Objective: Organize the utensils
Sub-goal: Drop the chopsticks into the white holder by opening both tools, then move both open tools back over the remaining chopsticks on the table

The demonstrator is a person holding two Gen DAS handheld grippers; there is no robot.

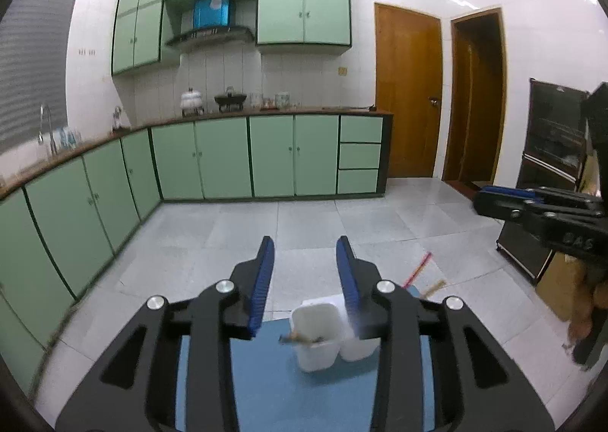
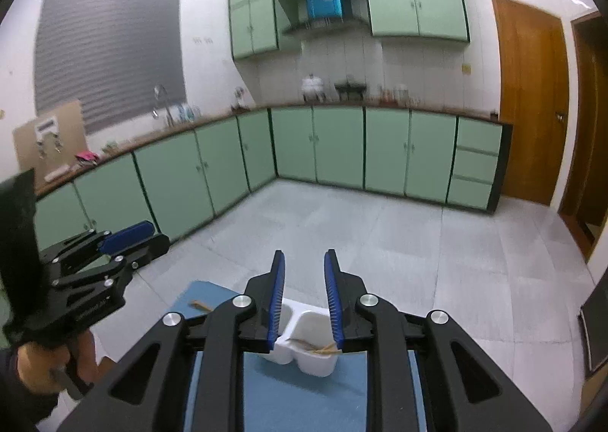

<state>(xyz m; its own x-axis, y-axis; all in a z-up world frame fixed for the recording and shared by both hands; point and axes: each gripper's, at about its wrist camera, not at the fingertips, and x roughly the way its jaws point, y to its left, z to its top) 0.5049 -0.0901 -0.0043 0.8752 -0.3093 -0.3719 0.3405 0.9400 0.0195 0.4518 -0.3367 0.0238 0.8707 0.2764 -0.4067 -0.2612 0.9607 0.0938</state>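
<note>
left claw (image 1: 304, 272): your jaws stood apart, nothing between the pads.
right claw (image 2: 304, 293): your jaws also stood apart and empty, the gap narrower than the left's.
holder (image 1: 323, 333): white, two-celled, sat on the blue mat (image 1: 266, 386) on the bench, below and just ahead of both claws.
in holder: brown sticks (image 1: 300, 337), chopsticks by my guess, lay tilted in one cell, long axis roughly across the view.
loose sticks: a red-pink one (image 1: 417, 269) and a tan one (image 1: 434, 287) lay at the mat's far right edge, slanting up to the right; your right claw looked nearer to them.
left-side stick (image 2: 201, 305): another tan piece lay on the mat's left part, nearer your left claw.
hidden: both claws' own fingers covered the holder's rims; the second cell's contents were unreadable; both views were blurred.
</note>
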